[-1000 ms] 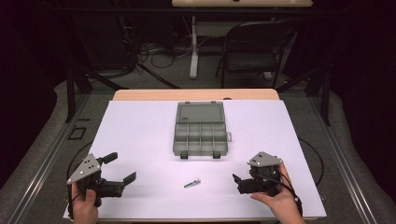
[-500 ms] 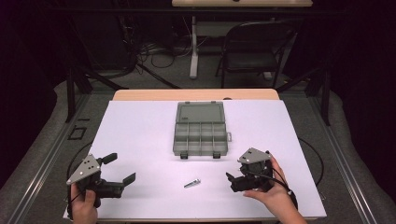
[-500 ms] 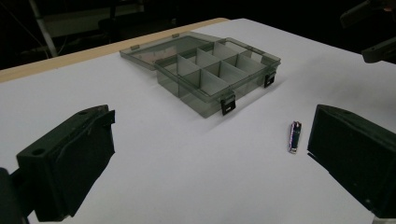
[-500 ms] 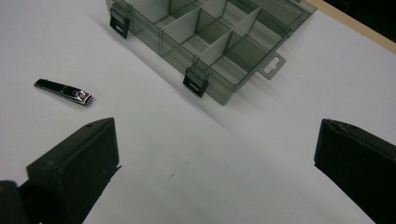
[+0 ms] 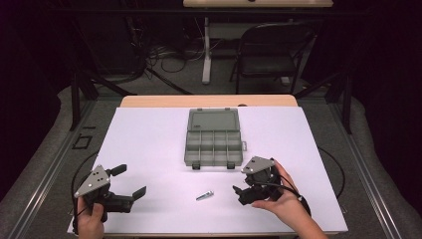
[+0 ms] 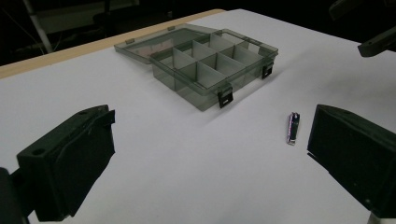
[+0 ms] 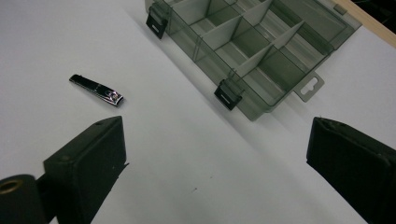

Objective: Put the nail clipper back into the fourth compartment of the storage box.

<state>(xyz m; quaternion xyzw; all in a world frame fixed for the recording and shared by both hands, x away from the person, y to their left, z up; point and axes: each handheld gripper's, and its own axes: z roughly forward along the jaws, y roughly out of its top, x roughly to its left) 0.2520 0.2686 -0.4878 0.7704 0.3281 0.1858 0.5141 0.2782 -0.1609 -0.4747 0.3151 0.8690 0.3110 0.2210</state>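
Two hand-held grippers, one compartment box, one nail clipper, all on a white surface [image 5: 149,144] with a tan wooden edge at its far side.

Compartment box [image 5: 213,143]: translucent grey plastic, lying open near the middle of the surface, lid [image 5: 214,120] folded flat on its far side. Tray divided into small compartments, all bare as far as can be seen. Two black latches [image 5: 195,165] on the near wall; a hang tab on the right end.

Nail clipper [image 5: 204,195]: small, silver metal, lying flat and closed on the surface, nearer the person than the box and clear of it, roughly in line with the box's near wall middle. Untouched by either gripper.

Left gripper [image 5: 130,182]: held in the person's left hand [image 5: 90,222], well to the left of the box and nearer the person. Grey three-cornered plate on top. Fingers [image 6: 70,163] spread wide apart, holding nothing.

Right gripper [image 5: 239,191]: held in the person's right hand [image 5: 281,204], just near-right of the box's near right corner, close to the clipper's right side. Fingers [image 7: 88,161] spread wide apart, holding nothing; clipper seen beyond one finger, box beyond the gap.

Background: black folding chair [image 5: 271,55] and cables on the floor beyond the box.
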